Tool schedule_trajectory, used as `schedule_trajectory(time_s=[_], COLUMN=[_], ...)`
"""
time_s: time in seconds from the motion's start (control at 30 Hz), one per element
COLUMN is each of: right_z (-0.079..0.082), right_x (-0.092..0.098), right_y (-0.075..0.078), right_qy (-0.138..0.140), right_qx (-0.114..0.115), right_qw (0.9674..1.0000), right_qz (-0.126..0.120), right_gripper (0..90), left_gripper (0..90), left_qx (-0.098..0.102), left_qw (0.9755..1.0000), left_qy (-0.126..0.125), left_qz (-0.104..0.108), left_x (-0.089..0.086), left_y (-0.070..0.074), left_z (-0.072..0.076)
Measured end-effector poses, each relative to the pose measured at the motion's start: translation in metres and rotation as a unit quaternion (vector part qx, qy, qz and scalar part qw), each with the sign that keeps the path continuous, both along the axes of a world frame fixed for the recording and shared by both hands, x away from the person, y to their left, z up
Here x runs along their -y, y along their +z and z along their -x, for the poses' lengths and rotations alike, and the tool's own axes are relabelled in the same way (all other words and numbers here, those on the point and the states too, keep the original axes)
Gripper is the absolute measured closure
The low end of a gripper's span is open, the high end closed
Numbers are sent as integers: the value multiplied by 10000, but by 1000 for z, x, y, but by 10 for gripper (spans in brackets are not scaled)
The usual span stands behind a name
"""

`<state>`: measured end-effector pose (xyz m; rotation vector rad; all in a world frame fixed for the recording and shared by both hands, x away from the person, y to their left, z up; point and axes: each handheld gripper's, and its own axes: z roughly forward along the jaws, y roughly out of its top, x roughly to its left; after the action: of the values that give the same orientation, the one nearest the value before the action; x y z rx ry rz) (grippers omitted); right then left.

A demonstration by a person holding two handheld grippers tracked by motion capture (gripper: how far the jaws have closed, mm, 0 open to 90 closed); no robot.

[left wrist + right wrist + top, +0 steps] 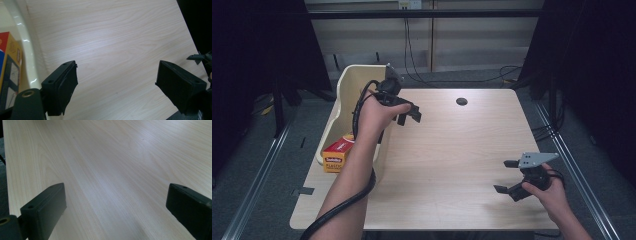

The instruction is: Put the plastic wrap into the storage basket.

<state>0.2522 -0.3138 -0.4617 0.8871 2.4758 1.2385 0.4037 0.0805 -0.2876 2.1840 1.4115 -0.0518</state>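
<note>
Pale wood-grain table (452, 150): cream plastic bin (343, 85) at 10 o'clock, holding yellow-and-red cardboard box (337, 154). Left gripper (408, 116) just beside bin, jaws wide apart, empty. Right gripper (508, 176) at 4 o'clock, jaws likewise spread, empty.

The orange-and-red box (338, 154) in the cream bin (343, 85) bears blurred print, possibly "PLASTIC".

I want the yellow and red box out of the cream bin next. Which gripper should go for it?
Left. The left gripper hovers open beside the bin, and the box lies just below it. The right gripper, also open, sits across the table near the right front corner.
</note>
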Motion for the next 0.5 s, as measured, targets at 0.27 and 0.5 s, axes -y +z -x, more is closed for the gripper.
schedule_trajectory(time_s=[0.27, 0.5], right_z=[0, 0], right_x=[-1, -2], right_y=[-1, -2], right_qy=[14, 27], right_qx=[-20, -10], right_qw=[10000, 10000], right_qz=[14, 49], right_gripper=[27, 27], left_gripper=[146, 137], left_qx=[62, 110], left_qw=[9992, 9983], left_qy=[-387, -573], left_qz=[-33, 46], left_x=[23, 37], left_y=[-10, -21], left_z=[6, 9])
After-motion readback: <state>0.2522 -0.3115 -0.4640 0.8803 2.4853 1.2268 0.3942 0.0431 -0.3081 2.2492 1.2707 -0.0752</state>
